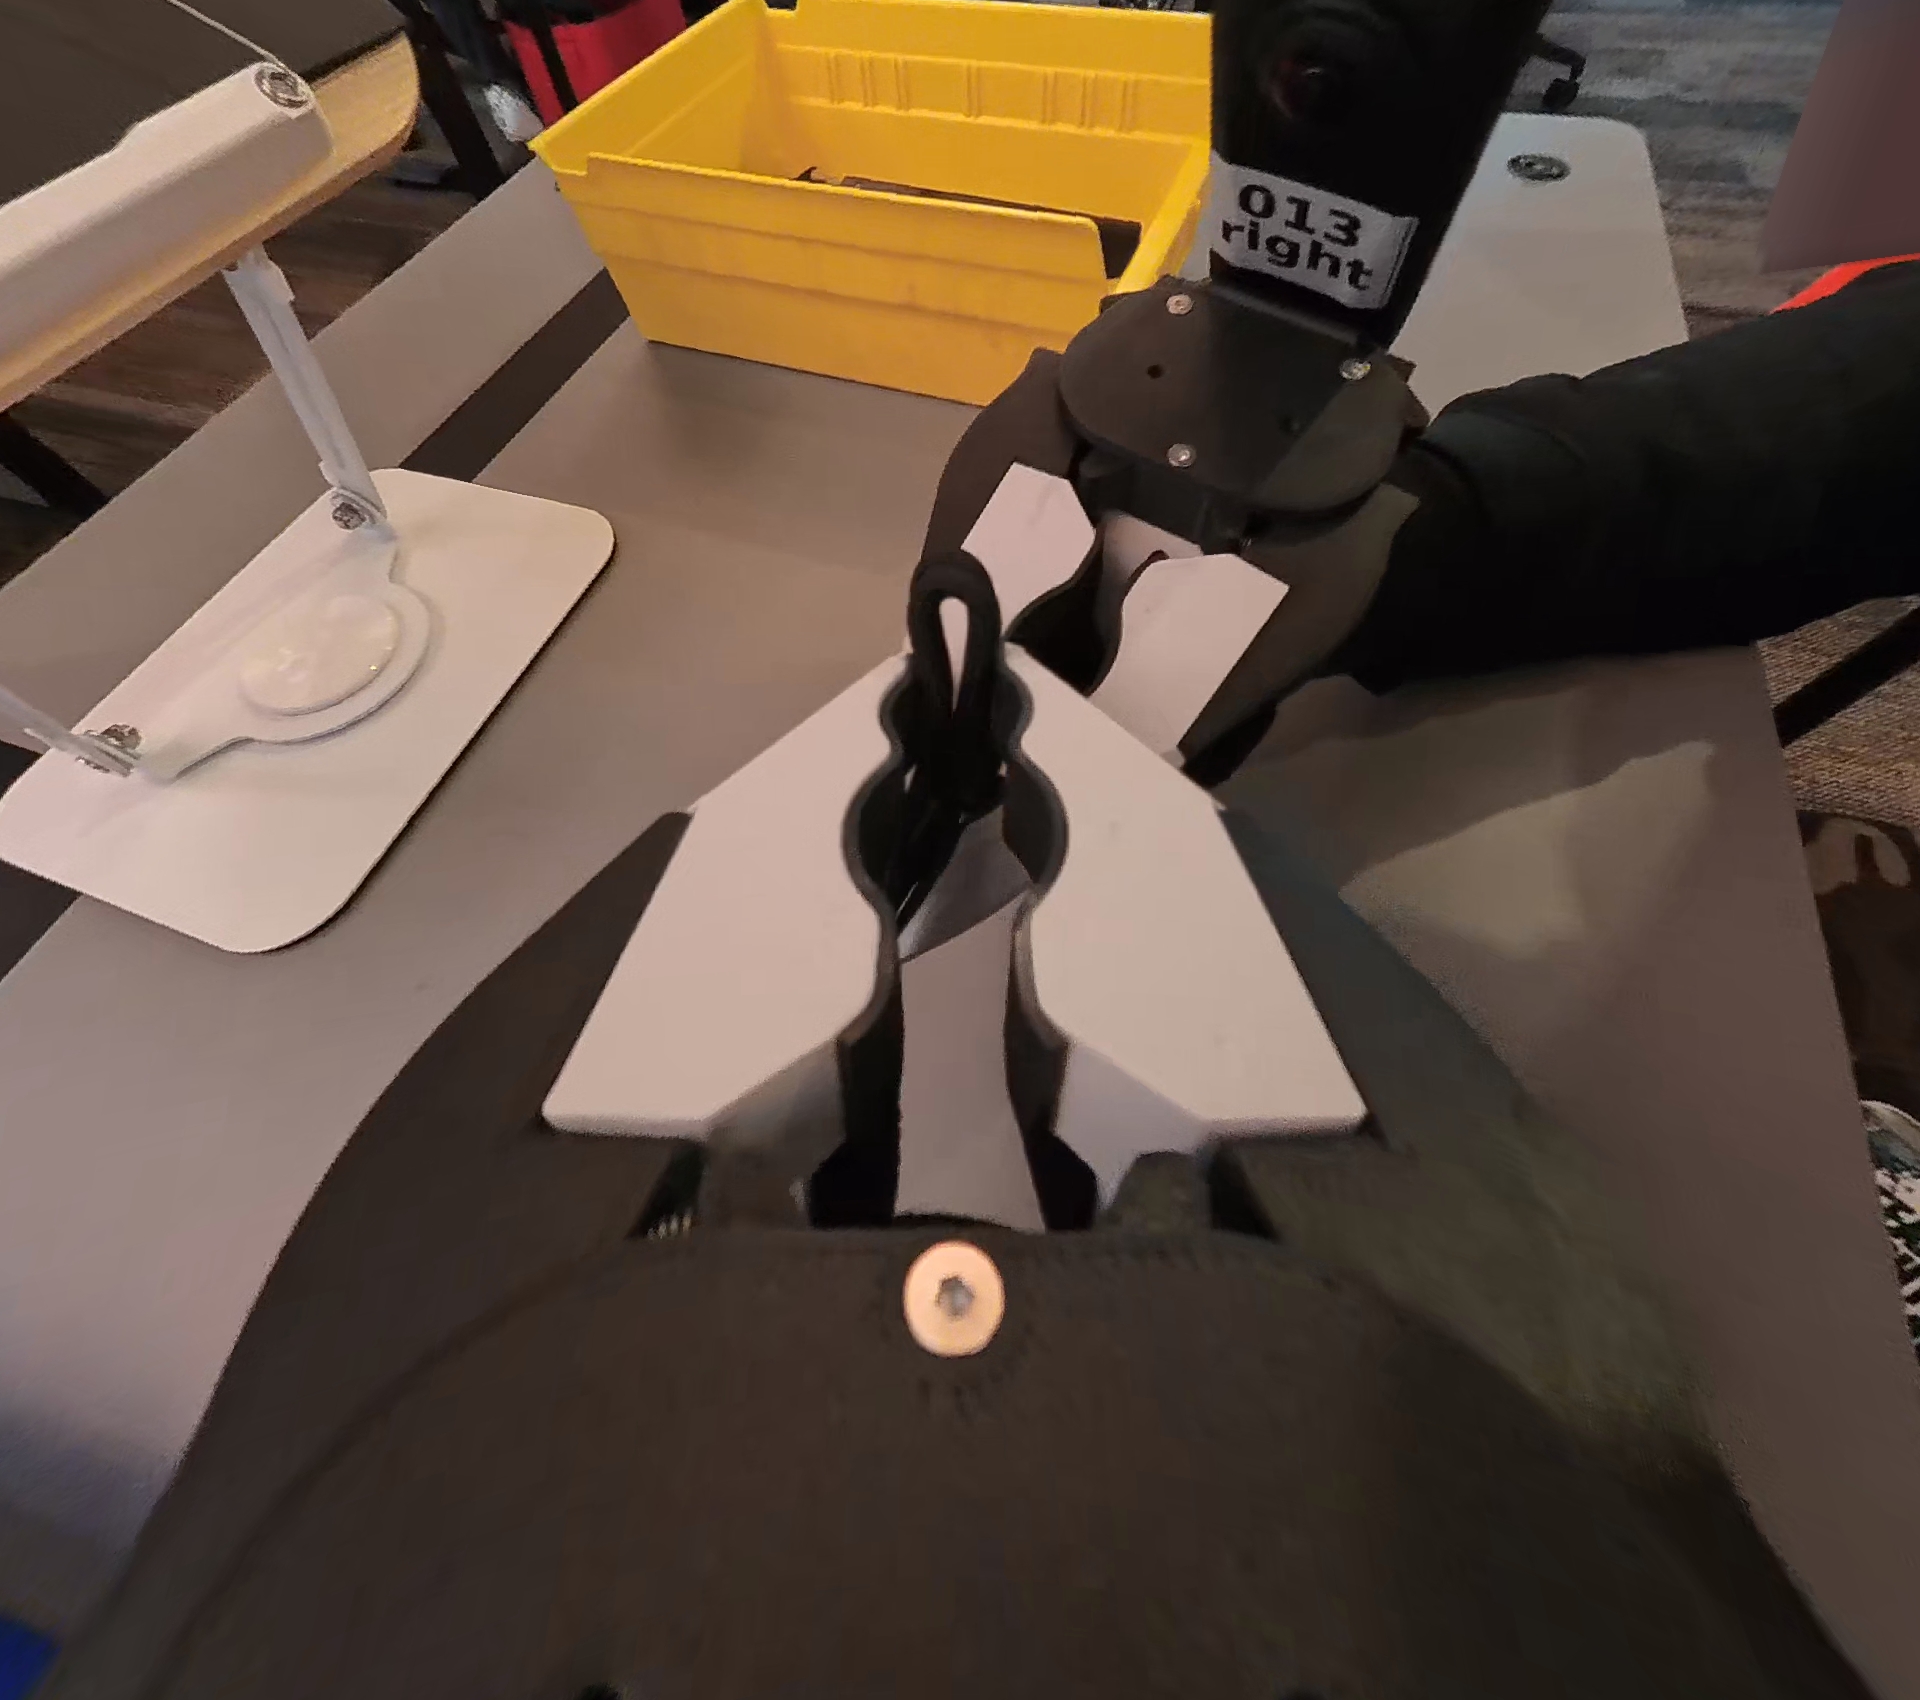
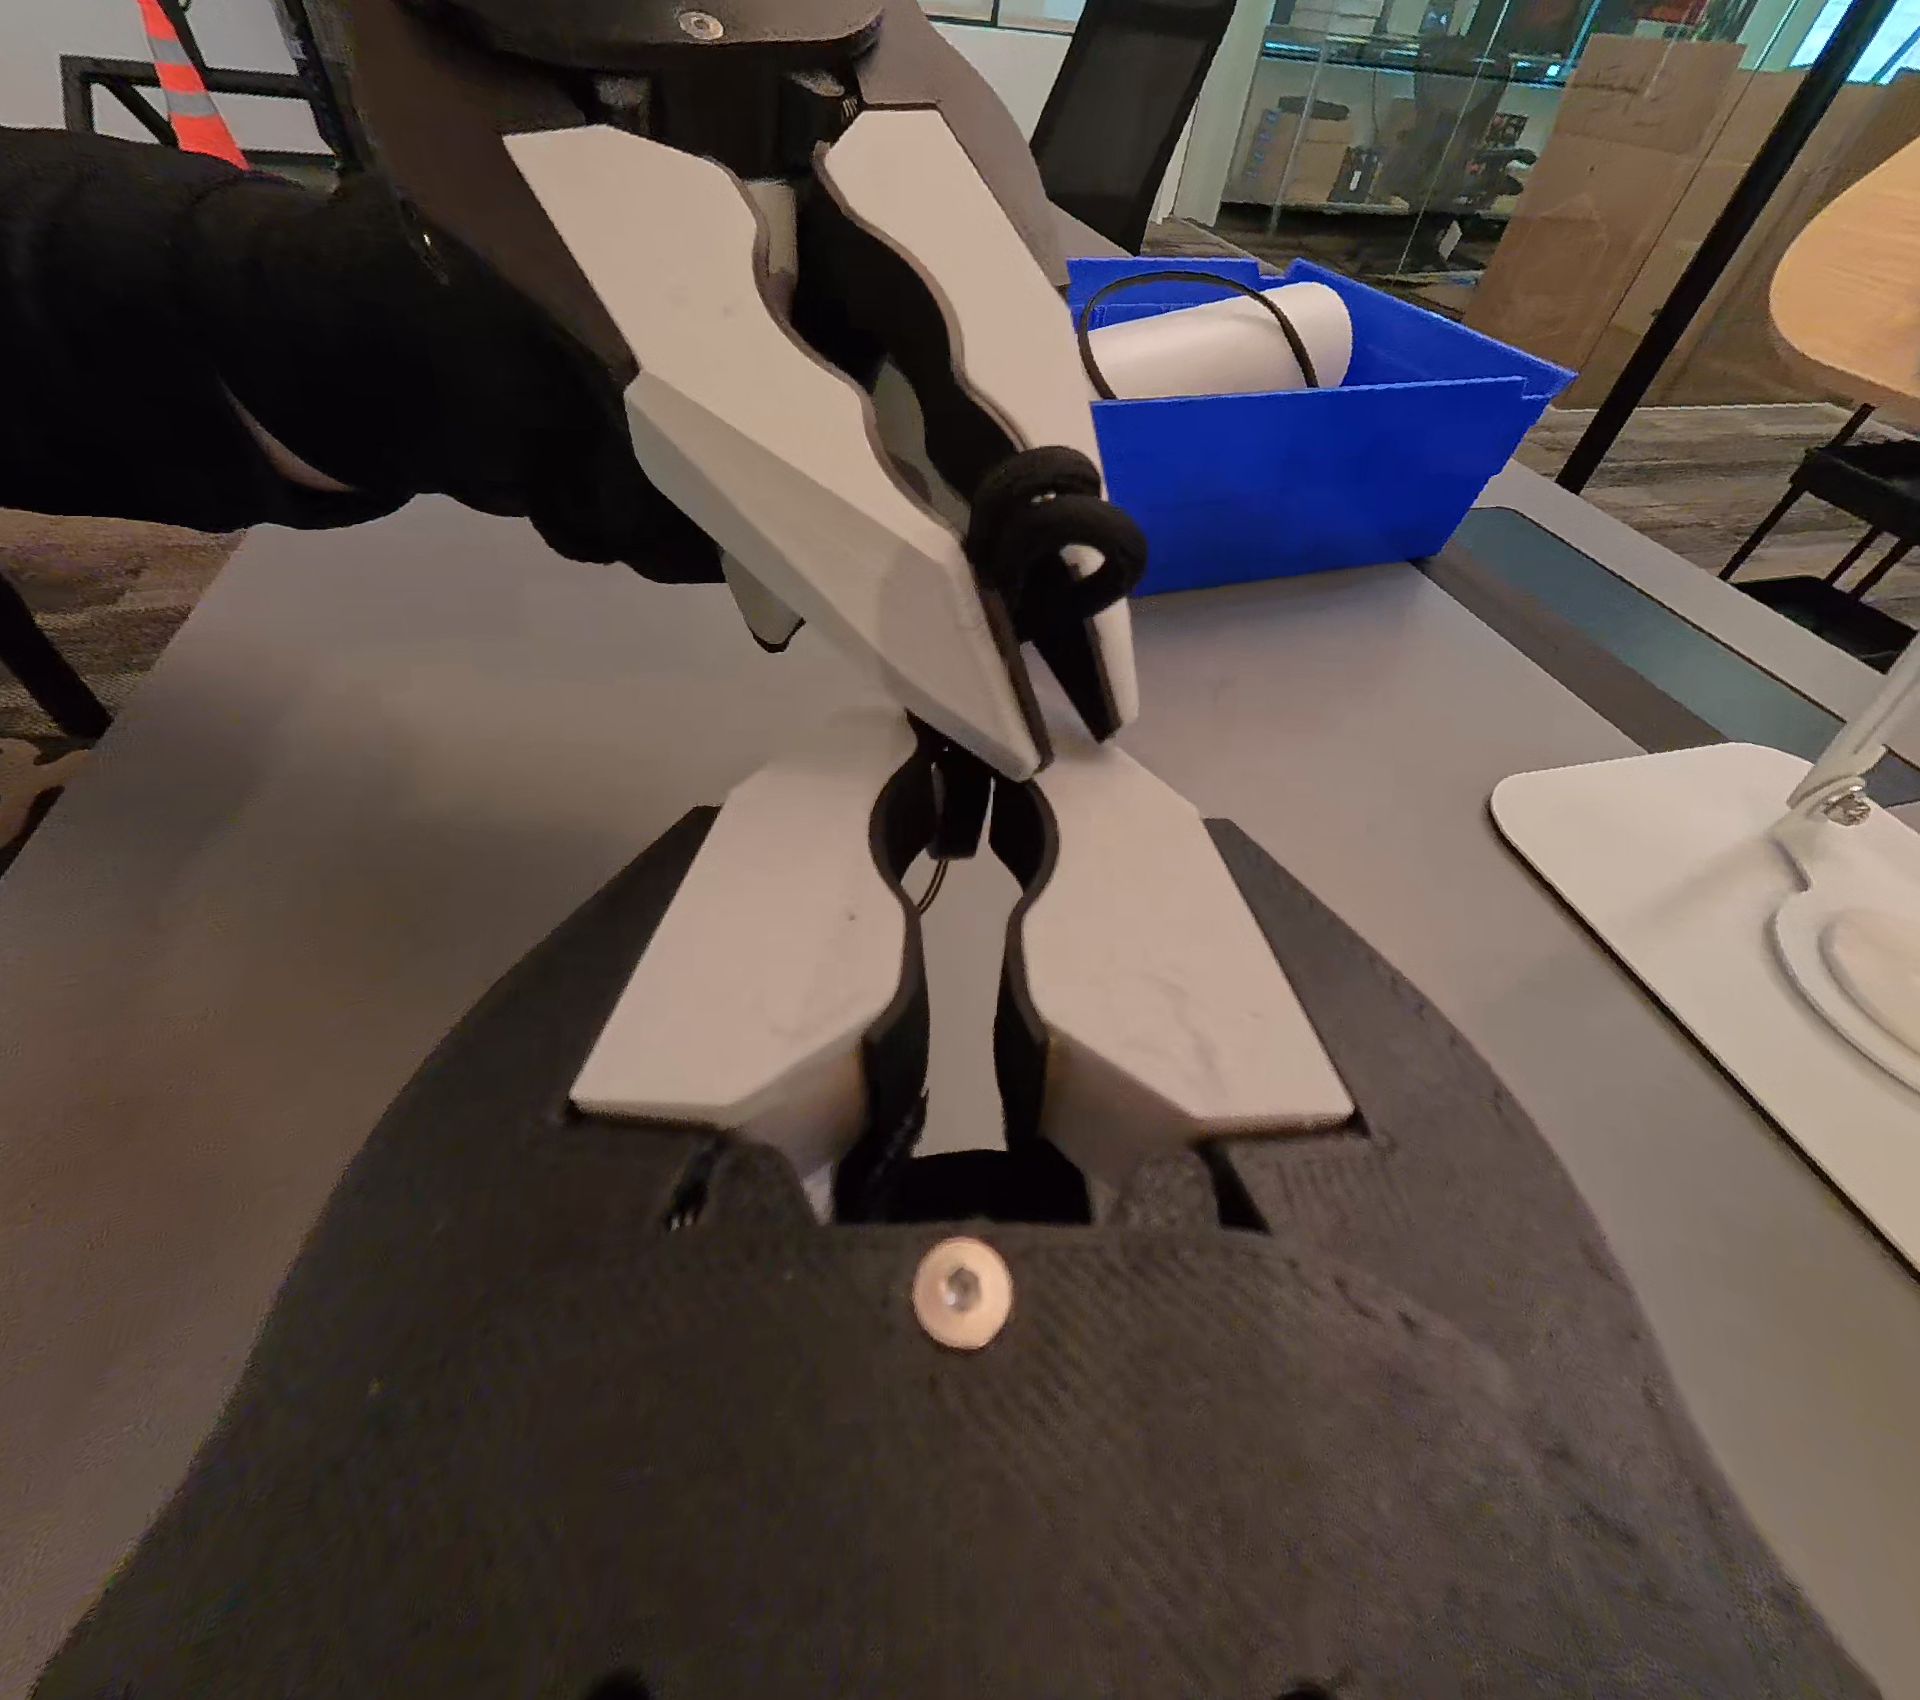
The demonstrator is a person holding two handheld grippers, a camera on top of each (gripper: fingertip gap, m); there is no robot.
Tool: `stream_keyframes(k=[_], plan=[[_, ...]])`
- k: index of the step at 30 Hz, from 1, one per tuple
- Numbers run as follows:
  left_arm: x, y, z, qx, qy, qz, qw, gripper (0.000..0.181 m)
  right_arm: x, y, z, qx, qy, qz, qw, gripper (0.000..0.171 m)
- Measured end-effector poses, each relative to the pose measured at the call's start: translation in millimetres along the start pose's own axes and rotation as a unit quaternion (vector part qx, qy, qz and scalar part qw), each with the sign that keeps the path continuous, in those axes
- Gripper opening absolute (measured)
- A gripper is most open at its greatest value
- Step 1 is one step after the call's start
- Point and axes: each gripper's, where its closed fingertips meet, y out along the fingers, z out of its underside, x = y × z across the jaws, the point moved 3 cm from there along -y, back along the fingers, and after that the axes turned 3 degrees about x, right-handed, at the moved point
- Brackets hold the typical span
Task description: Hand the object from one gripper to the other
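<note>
A bundle of black cord (image 1: 948,632) is pinched in my left gripper (image 1: 951,676), which is shut on it; a loop sticks out past the tips. In the right wrist view the left gripper (image 2: 1065,715) comes down from the upper left with the cord's loops (image 2: 1055,512) wrapped around its tips. My right gripper (image 2: 971,786) meets it tip to tip. Its fingers stand close together, with hanging strands of the cord (image 2: 951,824) in the hollow between them. Its very tips are hidden behind the left gripper. The right gripper (image 1: 1081,663) also shows in the left wrist view, just behind my left fingertips.
A yellow bin (image 1: 883,268) stands at the table's far side. A blue bin (image 2: 1299,476) holds a white cylinder (image 2: 1226,346) with a black cord on it. A white stand base (image 1: 312,694) lies flat beside the grippers and also shows in the right wrist view (image 2: 1662,902). Black sleeves hold both grippers. Left tips to right tips: about 6 centimeters. Left tips and right tips are each some 30 centimeters from the white stand base (image 1: 312,694). It turns up in the right wrist view (image 2: 1851,951) as well.
</note>
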Motion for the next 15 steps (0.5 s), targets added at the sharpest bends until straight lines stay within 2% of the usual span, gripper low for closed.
stream_keyframes(k=[3, 6, 9, 12, 15], plan=[[2, -2, -3, -0.005, 0.003, -0.012, 1.0, 0.007, 3, -1, -3, -0.015, -0.004, -0.011, 1.0, 0.006], [3, -6, -4, -0.004, -0.01, 0.006, 1.0, 0.006, 3, -1, -1, -0.003, -0.016, -0.023, 1.0, 0.037], [5, -13, -9, -0.021, -0.049, 0.044, 0.998, 0.006, -6, -7, -6, -0.018, -0.038, 0.005, 0.999, 0.055], [6, -20, -10, -0.022, -0.074, 0.084, 0.994, 0.006, -5, -14, -15, -0.036, -0.067, 0.005, 0.997, 0.05], [6, -25, -13, -0.02, -0.06, 0.102, 0.993, 0.006, 1, -18, -22, -0.062, -0.047, -0.025, 0.997, 0.045]])
